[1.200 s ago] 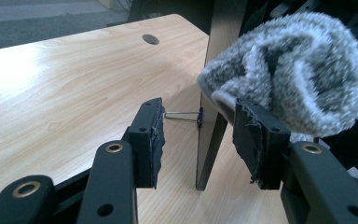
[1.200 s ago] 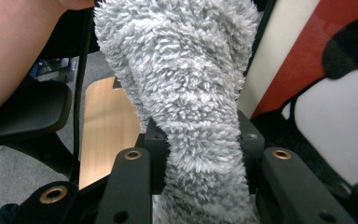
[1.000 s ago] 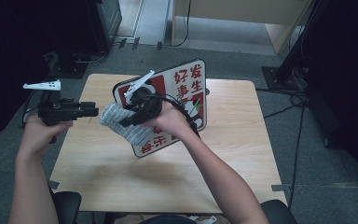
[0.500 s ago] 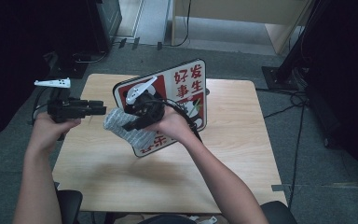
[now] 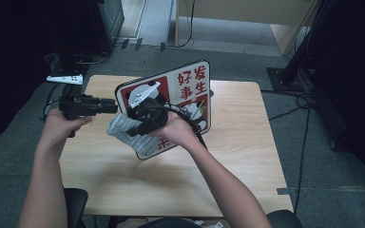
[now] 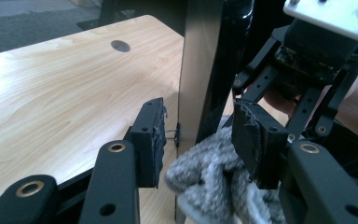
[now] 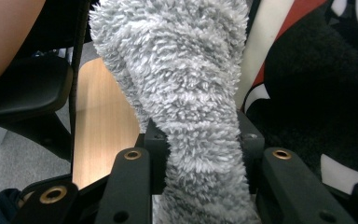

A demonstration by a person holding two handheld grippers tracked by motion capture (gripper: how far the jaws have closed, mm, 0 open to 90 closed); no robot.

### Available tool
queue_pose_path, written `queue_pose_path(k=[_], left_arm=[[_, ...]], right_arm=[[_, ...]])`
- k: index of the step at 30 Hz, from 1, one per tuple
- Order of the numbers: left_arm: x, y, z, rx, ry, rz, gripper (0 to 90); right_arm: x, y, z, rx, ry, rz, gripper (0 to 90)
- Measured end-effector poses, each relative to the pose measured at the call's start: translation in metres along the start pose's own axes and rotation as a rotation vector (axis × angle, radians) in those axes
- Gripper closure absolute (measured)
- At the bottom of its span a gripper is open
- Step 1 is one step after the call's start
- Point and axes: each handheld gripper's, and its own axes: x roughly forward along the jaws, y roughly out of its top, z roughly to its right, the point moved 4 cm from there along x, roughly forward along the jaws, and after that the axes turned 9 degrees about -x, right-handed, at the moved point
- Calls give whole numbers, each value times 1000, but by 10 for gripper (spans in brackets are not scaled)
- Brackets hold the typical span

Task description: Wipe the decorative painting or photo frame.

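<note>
since a second ago my left gripper [image 5: 111,105] has closed in on the grey fuzzy cloth [image 5: 122,128], jaws parted around its free end. my right gripper [image 7: 198,140] pinches the cloth, so i can hand it over beside the panda sign [image 5: 183,90].

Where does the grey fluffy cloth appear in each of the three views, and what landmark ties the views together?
High view: grey fluffy cloth left of centre, in front of the sign board, at the right gripper.
Left gripper view: cloth bottom centre, between the left gripper's open jaws.
Right gripper view: cloth centre, top to bottom, clamped in the right gripper.
Shared landmark: the sign board beside the cloth.
</note>
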Motion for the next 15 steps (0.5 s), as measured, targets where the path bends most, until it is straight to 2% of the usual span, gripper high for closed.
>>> queue_pose_path(k=[7, 11, 15], left_arm=[[13, 4, 1, 11, -24, -29, 555], [18, 5, 3, 9, -52, -39, 598], [22, 5, 4, 8, -56, -55, 658]], right_arm=[[1, -3, 0, 8, -5, 2, 666], [3, -5, 1, 6, -8, 5, 666], [4, -7, 0, 13, -11, -1, 667]])
